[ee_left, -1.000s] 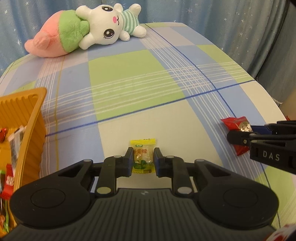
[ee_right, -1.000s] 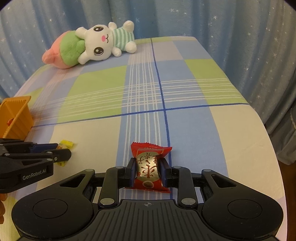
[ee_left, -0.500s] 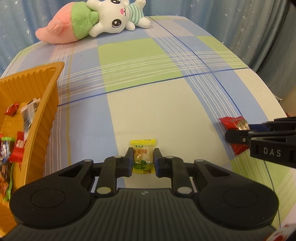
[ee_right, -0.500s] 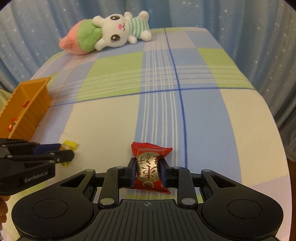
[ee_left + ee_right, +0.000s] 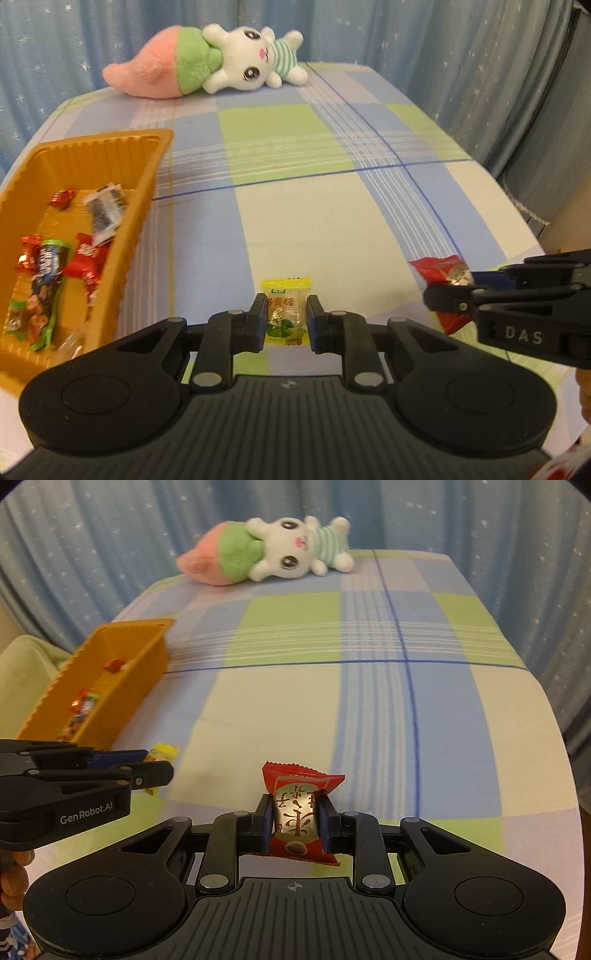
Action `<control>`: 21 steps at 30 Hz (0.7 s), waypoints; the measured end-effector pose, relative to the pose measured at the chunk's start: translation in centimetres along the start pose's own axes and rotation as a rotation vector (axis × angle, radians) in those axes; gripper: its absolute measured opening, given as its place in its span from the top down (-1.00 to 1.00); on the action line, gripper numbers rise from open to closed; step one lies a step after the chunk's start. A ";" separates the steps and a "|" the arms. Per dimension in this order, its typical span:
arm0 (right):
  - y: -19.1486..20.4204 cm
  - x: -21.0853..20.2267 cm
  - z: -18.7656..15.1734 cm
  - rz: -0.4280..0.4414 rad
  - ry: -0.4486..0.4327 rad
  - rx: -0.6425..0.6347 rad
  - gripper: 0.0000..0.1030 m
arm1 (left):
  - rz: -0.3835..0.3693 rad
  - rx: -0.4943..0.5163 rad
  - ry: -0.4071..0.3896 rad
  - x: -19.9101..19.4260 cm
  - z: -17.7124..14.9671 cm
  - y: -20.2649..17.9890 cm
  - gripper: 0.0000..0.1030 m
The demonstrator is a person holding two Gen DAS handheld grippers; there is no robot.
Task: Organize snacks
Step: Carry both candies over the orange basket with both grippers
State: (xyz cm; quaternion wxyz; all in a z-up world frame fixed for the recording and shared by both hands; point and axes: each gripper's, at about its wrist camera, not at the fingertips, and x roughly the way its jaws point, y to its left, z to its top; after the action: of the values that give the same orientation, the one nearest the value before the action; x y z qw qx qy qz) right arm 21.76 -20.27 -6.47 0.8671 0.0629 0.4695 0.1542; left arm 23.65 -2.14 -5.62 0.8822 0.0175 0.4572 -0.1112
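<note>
My left gripper [image 5: 286, 314] is shut on a yellow candy [image 5: 285, 312] and holds it above the checked tablecloth. My right gripper [image 5: 295, 812] is shut on a red candy [image 5: 300, 812] with a silver label. In the left wrist view the right gripper [image 5: 447, 291] shows at the right with the red candy [image 5: 439, 267]. In the right wrist view the left gripper [image 5: 155, 768] shows at the left with the yellow candy [image 5: 162, 751]. The orange tray [image 5: 147, 173] sits to the left and holds several wrapped snacks; it also shows in the right wrist view [image 5: 147, 657].
A plush bunny with a pink and green peach [image 5: 207, 68] lies at the far end of the table; it also shows in the right wrist view [image 5: 273, 550]. Blue starred curtains hang behind. The table edge drops off at the right [image 5: 517, 206].
Both grippers have risen and swung left with their candies held. The orange tray has come more fully into both views and lies closer.
</note>
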 end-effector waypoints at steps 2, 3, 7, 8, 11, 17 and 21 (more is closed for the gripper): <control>1.1 -0.5 -0.2 0.016 -0.006 -0.015 0.50 | -0.001 -0.012 -0.017 -1.3 -0.4 0.5 0.62; 1.6 -0.7 -0.2 0.025 -0.008 -0.023 0.50 | -0.001 -0.019 -0.025 -1.9 -0.7 0.7 0.62; 3.8 -1.4 -0.3 0.070 -0.012 -0.046 0.50 | 0.004 -0.053 -0.053 -4.5 -1.4 2.2 0.62; 4.4 -1.6 -0.4 0.084 -0.011 -0.053 0.50 | 0.007 -0.061 -0.059 -5.1 -1.7 2.6 0.62; 6.5 -1.8 -0.6 0.125 -0.005 -0.079 0.50 | 0.021 -0.085 -0.077 -6.8 -2.3 4.1 0.62; 10.9 -1.7 -0.6 0.213 0.010 -0.126 0.50 | 0.064 -0.136 -0.102 -9.7 -3.7 7.6 0.62; 13.5 -1.3 -0.2 0.257 0.013 -0.146 0.50 | 0.099 -0.163 -0.112 -11.0 -4.2 10.1 0.62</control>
State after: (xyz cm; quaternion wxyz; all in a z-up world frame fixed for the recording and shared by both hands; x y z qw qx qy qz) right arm 18.13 -7.93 -2.10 0.8394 0.0580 0.4507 0.2982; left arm 16.26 10.27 0.17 0.9092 -0.0382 0.4135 -0.0308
